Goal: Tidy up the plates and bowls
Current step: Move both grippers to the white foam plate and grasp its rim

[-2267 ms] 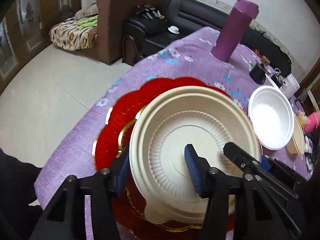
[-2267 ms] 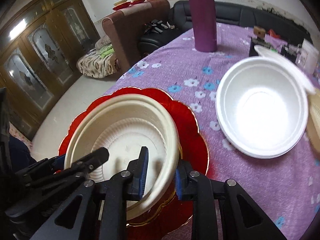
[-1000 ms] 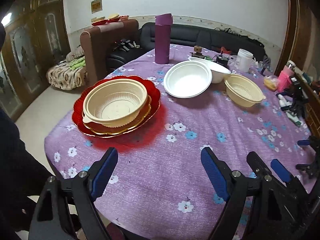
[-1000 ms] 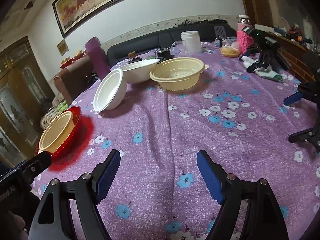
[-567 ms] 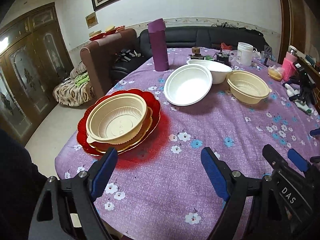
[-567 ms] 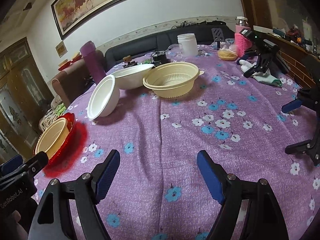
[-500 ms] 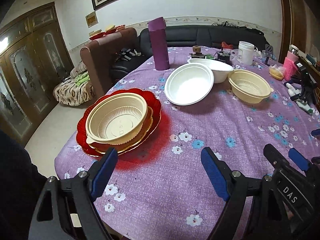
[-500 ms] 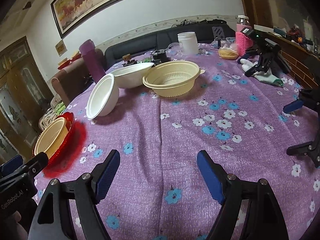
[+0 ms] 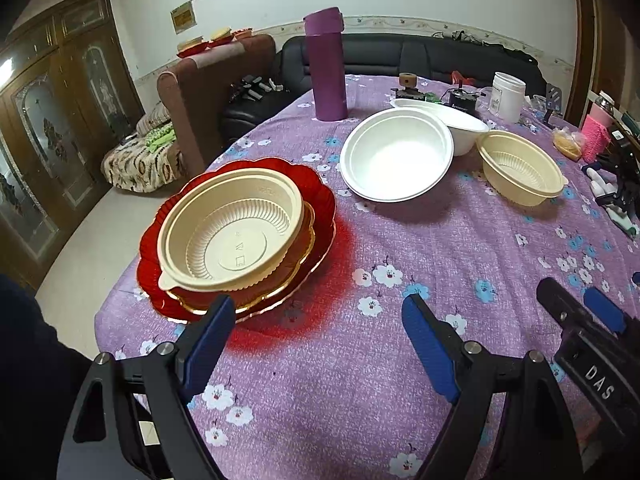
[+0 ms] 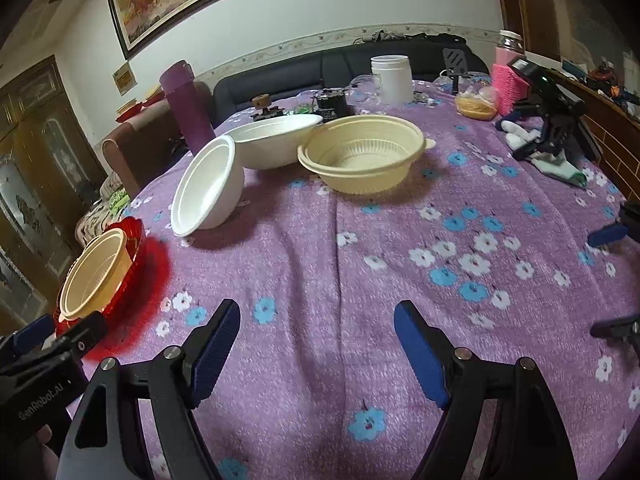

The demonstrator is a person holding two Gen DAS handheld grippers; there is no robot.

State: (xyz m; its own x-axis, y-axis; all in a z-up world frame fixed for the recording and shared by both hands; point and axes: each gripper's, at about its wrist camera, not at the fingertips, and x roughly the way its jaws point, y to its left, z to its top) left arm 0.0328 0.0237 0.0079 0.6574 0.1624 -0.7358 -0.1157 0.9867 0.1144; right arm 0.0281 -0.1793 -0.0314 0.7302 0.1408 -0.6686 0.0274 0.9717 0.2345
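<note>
A cream ribbed bowl [image 9: 232, 232] sits on a red scalloped plate [image 9: 320, 188] at the table's left edge; both also show in the right wrist view, bowl [image 10: 94, 272] and plate [image 10: 136, 232]. A white bowl [image 9: 396, 160] leans tilted against a second white bowl [image 9: 464, 124]. Another cream bowl [image 9: 520, 174] stands to their right, also in the right wrist view [image 10: 360, 156]. My left gripper [image 9: 316, 344] is open and empty above the cloth near the red plate. My right gripper [image 10: 316, 344] is open and empty over the table's near side.
A tall purple flask [image 9: 326, 64] stands at the back. A white jar [image 9: 507, 96], small dark items, a pink object [image 10: 508, 84] and a black gripper stand [image 10: 548, 120] crowd the far right. A brown armchair [image 9: 208, 92] and black sofa lie beyond the table.
Both grippers released the cream bowl on the red plate, opened, and pulled back from it. In the last half second the left gripper moved slightly closer to the plate.
</note>
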